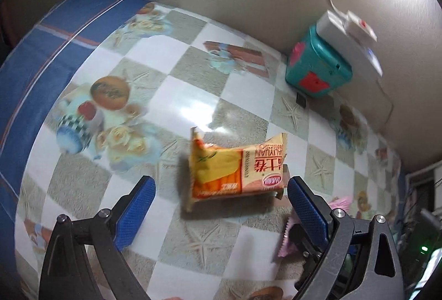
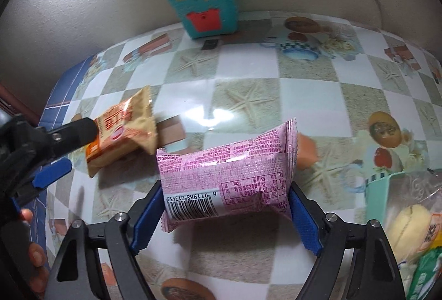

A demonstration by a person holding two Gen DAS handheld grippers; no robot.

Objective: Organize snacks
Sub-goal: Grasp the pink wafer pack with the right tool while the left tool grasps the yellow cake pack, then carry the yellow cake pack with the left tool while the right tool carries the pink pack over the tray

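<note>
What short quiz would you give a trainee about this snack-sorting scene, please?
1. True or false: the right hand-held gripper grips the pink packet.
2. What stands against the wall? A) teal box B) red kettle C) glass jar
3. Fill in: the orange packet lies between the open fingers of the ___ hand-held gripper.

Key: 1 true; 2 A; 3 left, meaning the left hand-held gripper.

Both wrist cameras are looking forward and down, close over the glossy checkered-cloth desk (image 1: 176,73) toward the beige wall, sharing the teal plastic box (image 1: 317,70) (image 2: 203,7) and orange-yellow foil snack packet (image 1: 234,167) (image 2: 121,131).
</note>
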